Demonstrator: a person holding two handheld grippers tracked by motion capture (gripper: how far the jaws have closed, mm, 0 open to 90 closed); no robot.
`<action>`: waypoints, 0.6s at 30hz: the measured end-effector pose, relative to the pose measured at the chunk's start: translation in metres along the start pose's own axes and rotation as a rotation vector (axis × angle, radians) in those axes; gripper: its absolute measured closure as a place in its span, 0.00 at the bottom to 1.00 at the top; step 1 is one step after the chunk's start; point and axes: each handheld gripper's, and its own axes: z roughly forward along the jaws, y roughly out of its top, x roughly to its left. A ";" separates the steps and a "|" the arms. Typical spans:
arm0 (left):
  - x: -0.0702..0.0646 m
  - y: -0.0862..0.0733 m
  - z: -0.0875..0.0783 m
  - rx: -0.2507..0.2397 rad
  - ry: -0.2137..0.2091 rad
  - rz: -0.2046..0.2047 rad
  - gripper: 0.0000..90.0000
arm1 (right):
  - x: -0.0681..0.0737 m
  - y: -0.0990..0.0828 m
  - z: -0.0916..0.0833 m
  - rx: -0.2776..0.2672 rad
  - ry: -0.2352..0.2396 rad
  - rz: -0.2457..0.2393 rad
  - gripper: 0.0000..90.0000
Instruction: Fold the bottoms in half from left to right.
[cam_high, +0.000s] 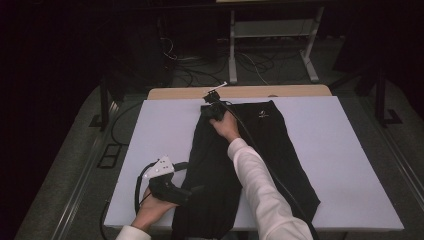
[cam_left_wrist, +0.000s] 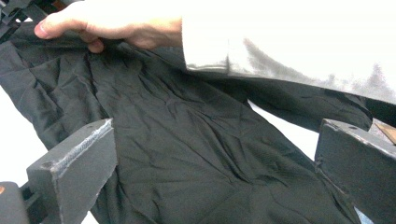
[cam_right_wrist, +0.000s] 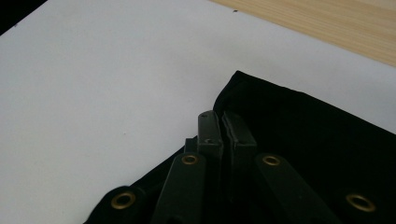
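A black garment (cam_high: 240, 165) lies spread on the white-covered bench (cam_high: 340, 150). The right gripper (cam_right_wrist: 223, 122) has its jaws pressed together on the garment's far corner; the left gripper (cam_left_wrist: 210, 163) hovers at the near edge, jaws wide. Cables (cam_high: 200, 70) litter the dim floor beyond.

Both forearms wear white long sleeves (cam_high: 260, 185) with plain cuffs. The left gripper (cam_high: 192, 190) is black, topped by a grey three-cornered plate (cam_high: 160, 166), a black cable (cam_high: 139, 187) looping off it. The right gripper (cam_right_wrist: 223, 122) is black, with brass-ringed holes along its arms.
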 end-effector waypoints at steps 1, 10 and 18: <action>0.000 0.000 0.000 0.001 0.000 -0.001 0.00 | 0.000 0.000 -0.001 -0.002 0.001 0.000 0.95; 0.002 -0.003 -0.003 0.012 0.041 -0.031 0.00 | 0.009 0.000 -0.010 -0.029 -0.035 -0.030 0.96; 0.005 -0.007 -0.006 0.050 0.081 -0.086 0.00 | 0.008 -0.002 -0.022 -0.075 -0.024 0.001 0.96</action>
